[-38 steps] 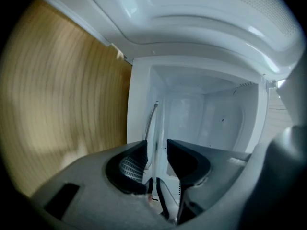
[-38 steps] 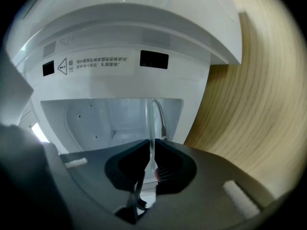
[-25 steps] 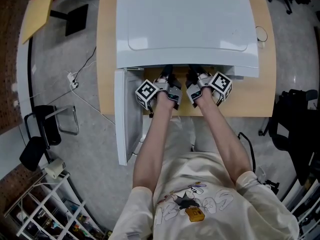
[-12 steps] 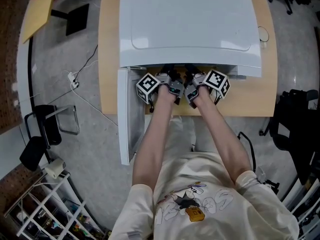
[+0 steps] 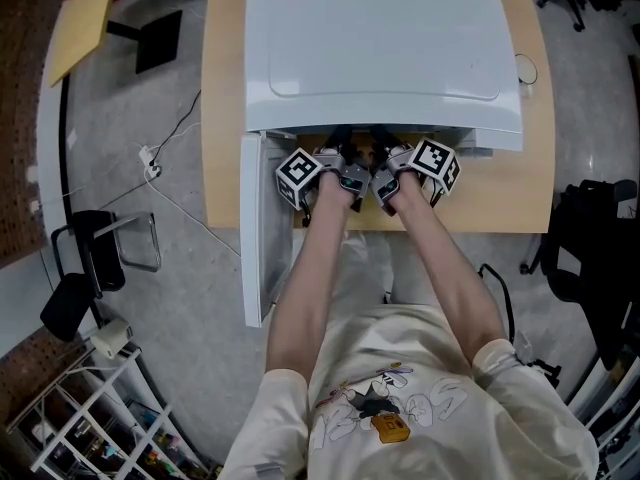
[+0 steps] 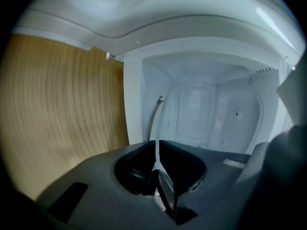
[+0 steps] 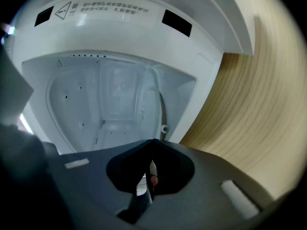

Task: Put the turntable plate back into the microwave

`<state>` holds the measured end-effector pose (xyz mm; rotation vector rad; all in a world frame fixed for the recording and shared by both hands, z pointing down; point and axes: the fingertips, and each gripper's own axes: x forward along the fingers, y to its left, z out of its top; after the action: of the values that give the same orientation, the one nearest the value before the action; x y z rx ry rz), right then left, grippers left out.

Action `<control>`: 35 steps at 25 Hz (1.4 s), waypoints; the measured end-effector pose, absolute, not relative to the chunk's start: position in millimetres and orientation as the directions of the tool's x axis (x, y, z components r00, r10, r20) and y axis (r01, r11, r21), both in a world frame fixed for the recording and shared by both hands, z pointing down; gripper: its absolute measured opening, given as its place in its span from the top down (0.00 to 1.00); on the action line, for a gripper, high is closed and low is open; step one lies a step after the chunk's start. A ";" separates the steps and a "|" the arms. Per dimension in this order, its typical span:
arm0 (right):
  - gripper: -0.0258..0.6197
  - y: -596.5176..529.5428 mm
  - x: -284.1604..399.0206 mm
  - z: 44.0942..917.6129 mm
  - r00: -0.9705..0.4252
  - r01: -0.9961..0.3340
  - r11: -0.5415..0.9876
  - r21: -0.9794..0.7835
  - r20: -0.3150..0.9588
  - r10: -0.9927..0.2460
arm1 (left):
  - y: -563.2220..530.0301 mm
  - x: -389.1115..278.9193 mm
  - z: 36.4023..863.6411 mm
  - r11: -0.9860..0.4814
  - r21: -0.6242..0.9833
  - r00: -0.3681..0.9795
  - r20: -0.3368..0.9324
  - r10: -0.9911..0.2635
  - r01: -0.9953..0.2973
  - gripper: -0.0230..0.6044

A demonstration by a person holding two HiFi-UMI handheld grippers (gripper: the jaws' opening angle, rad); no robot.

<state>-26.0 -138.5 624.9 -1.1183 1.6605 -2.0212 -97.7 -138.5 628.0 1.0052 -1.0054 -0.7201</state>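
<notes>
The white microwave [image 5: 385,53] stands on the wooden table with its door [image 5: 262,228] swung open to the left. Both grippers reach into its mouth side by side. My left gripper [image 5: 340,156] [image 6: 157,145] is shut on the thin curved rim of the glass turntable plate [image 6: 165,195], which shows just behind its tips. My right gripper [image 5: 386,156] [image 7: 153,145] has its jaws closed tip to tip. A pale sliver sits behind them, and I cannot tell whether it is the plate. The bare cavity [image 7: 105,99] lies straight ahead. The head view hides the plate.
The wooden table [image 5: 500,193] extends to either side of the microwave. The open door juts past the table's front edge on the left. A chair [image 5: 95,258] and a cable [image 5: 160,153] are on the floor to the left.
The right gripper has shifted slightly left, closer to the left gripper at the microwave's mouth. The left gripper has stayed where it was.
</notes>
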 end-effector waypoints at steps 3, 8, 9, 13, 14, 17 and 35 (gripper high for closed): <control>0.95 -136.8 -28.2 622.6 -0.663 -0.239 -0.279 -0.930 0.366 -0.653 | -135.9 -100.0 624.9 0.389 0.921 0.384 0.346 -0.856 0.037 0.93; 0.95 -124.9 -29.2 600.9 -0.703 -0.280 -0.189 -0.941 0.335 -0.627 | -123.9 -87.1 609.4 0.339 0.939 0.435 0.331 -0.837 -0.062 0.97; 0.95 -117.8 -31.2 592.7 -0.724 -0.312 -0.137 -0.940 0.329 -0.606 | -118.5 -80.8 604.7 0.321 0.943 0.458 0.326 -0.827 -0.092 0.97; 0.95 -83.9 -19.0 564.7 -0.762 -0.488 0.108 -0.866 0.362 -0.538 | -88.6 -56.7 578.4 0.180 0.928 0.532 0.338 -0.776 -0.327 0.97; 0.95 -79.4 -12.1 559.0 -0.756 -0.519 0.148 -0.842 0.372 -0.538 | -82.2 -54.6 569.1 0.126 0.906 0.533 0.345 -0.772 -0.404 0.97; 0.95 -76.7 4.9 537.7 -0.739 -0.574 0.238 -0.783 0.371 -0.562 | -68.0 -51.3 537.5 -0.035 0.795 0.510 0.355 -0.784 -0.606 0.97; 0.95 -19.3 5.8 489.2 -0.664 -0.747 0.488 -0.451 0.480 -0.573 | 3.2 -37.0 469.6 -0.211 0.355 0.371 0.477 -0.797 -0.911 0.96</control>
<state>5.8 -19.3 489.2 -1.3322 2.9327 -1.1199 -37.0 3.2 469.6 2.0520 -1.4690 0.2528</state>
